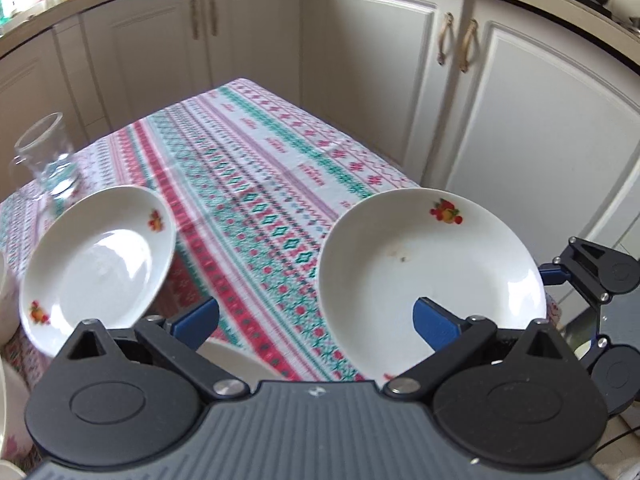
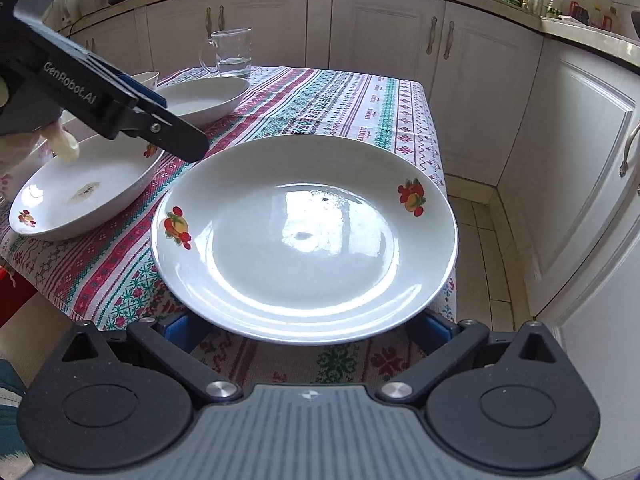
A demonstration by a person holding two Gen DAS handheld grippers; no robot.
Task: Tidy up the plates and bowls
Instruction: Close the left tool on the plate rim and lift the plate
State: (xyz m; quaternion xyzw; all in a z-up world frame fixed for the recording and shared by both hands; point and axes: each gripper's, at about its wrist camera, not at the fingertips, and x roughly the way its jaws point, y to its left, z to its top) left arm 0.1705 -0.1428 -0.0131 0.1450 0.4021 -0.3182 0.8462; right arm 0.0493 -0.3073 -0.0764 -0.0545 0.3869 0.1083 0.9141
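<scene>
Plates, white with fruit decals: one plate (image 2: 304, 236) at the patterned tablecloth's (image 2: 340, 92) near edge between the right gripper's (image 2: 308, 330) spread fingers, another (image 2: 88, 192) beside it under the left gripper (image 1: 316, 320), also spread, glass jug (image 2: 232, 54) behind.

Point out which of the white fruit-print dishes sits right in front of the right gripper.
The flat plate at the table's near right corner, its rim over the right gripper. The other fruit-print dish lies further left, under the left gripper.
</scene>
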